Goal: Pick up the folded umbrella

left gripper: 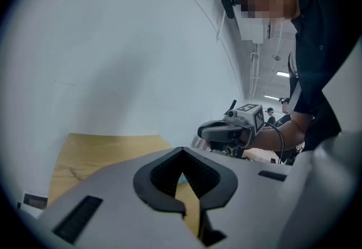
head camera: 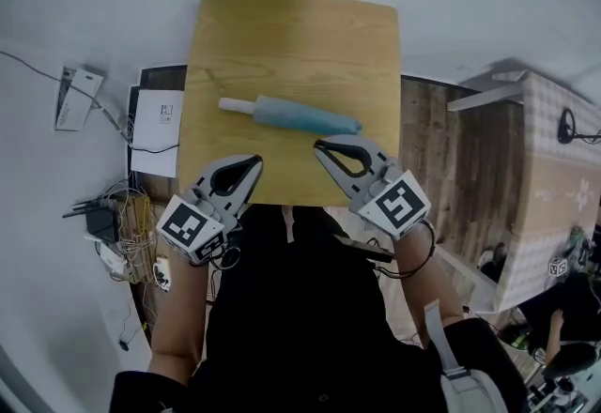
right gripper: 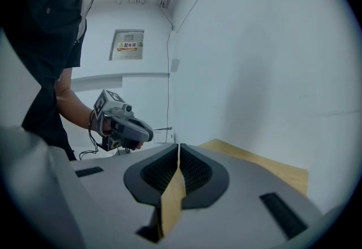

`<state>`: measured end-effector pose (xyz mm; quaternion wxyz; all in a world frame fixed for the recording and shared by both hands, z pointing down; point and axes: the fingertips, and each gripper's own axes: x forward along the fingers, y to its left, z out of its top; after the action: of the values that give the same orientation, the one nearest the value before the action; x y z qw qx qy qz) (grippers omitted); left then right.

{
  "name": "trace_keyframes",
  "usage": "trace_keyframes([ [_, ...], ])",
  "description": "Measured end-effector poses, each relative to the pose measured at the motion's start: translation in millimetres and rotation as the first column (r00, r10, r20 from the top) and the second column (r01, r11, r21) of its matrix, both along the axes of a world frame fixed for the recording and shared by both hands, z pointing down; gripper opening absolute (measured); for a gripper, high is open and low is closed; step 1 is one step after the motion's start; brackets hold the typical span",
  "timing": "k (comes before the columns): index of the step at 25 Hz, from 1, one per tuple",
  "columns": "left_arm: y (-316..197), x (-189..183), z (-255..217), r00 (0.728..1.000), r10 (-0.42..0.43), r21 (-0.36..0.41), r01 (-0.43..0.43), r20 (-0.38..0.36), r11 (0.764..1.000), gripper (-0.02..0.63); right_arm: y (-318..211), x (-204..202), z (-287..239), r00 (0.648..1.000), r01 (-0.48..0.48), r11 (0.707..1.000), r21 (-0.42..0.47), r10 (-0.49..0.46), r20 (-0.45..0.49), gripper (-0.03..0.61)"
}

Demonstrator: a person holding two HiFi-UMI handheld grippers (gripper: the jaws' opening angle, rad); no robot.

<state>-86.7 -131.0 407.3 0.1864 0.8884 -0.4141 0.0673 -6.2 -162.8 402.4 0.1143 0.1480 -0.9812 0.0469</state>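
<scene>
Head view shows left gripper (head camera: pixel 254 160) and right gripper (head camera: pixel 320 145), jaws shut, empty, near folded umbrella (head camera: pixel 291 114) on table (head camera: pixel 282 36).

Head view: taken from high up, looking steeply down past the torso onto the whole table (head camera: pixel 291 36), well back from it; left gripper (head camera: pixel 254 160) at picture left, right gripper (head camera: pixel 321 146) at picture right.

Left gripper view: set close behind its own jaws, facing almost level over the table's edge toward the right gripper and the white wall.

Right gripper view: set the same way, facing back across at the left gripper.

Shared by all three: the wooden tabletop. Possibly also the umbrella (head camera: pixel 305 115), glimpsed only as a bluish sliver between the left jaws.
</scene>
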Motion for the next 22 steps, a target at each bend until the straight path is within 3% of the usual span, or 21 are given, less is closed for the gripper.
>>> trace_keyframes([
  [6,-20.8,-10.7,18.8,0.999,0.046,-0.003,-0.046,-0.002,0.999,0.011,-23.7,-12.6,17.4,0.993,-0.019,0.999,0.038,0.023,-0.112,0.021],
  [11,-33.0,-15.8,25.8,0.997,0.055,-0.027,-0.056,-0.051,0.998,0.011,-36.3,-15.8,42.8,0.975,-0.041,0.999,-0.001,0.04,-0.219,0.023],
  [19,-42.7,-21.0,47.7,0.992,0.068,-0.062,-0.075,-0.11,0.995,0.011,-49.5,-38.0,70.2,0.963,-0.012,0.999,-0.05,-0.002,-0.271,0.029],
  [22,-45.8,-20.6,54.3,0.99,0.067,-0.071,-0.076,-0.124,0.995,0.011,-56.0,-44.2,74.3,0.964,-0.006,0.998,-0.065,-0.012,-0.267,0.089],
])
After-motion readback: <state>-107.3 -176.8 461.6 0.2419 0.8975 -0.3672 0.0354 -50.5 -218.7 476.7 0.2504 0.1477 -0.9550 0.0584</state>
